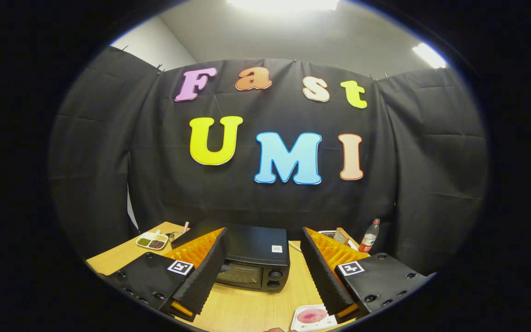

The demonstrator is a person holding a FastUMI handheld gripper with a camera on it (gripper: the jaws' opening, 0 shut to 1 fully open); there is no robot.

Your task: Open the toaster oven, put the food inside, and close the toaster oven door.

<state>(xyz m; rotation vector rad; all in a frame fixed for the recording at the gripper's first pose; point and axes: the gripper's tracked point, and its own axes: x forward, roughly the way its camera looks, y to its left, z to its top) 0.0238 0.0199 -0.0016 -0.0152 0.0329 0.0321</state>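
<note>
**A:** One oven (252, 260) on the table (247, 309), black, sitting just ahead of the gripper (263, 269) and showing in the gap between its two fingers. Door's closed from what I can see: dark glass front, two knobs stacked on the right side, small pale sticker on the top panel.

**B:** And the fingers? Holding anything?

**A:** Nope, spread wide apart, nothing between them but air and the oven further on. The left finger's tip overlaps the oven's front left corner in the view, but I can't tell if it's touching.

**B:** Where's the food?

**A:** There's a white tray (312, 318) with something pink and round on it, lying on the table close under the right finger. Past that finger, towards the back right, there's what looks like a slice of bread (341, 235) on another dish, mostly hidden. A bottle (369, 235) with a red cap stands upright next to it, near the cloth.

**B:** Anything on the left?

**A:** A white divided dish (152, 240) with green and brown stuff in the compartments, back left corner of the table, well apart from the oven.

**B:** Room?

**A:** Light wood tabletop, black cloth (270, 203) hung as a wall on three sides, grey ceiling above with bright lights.
</note>
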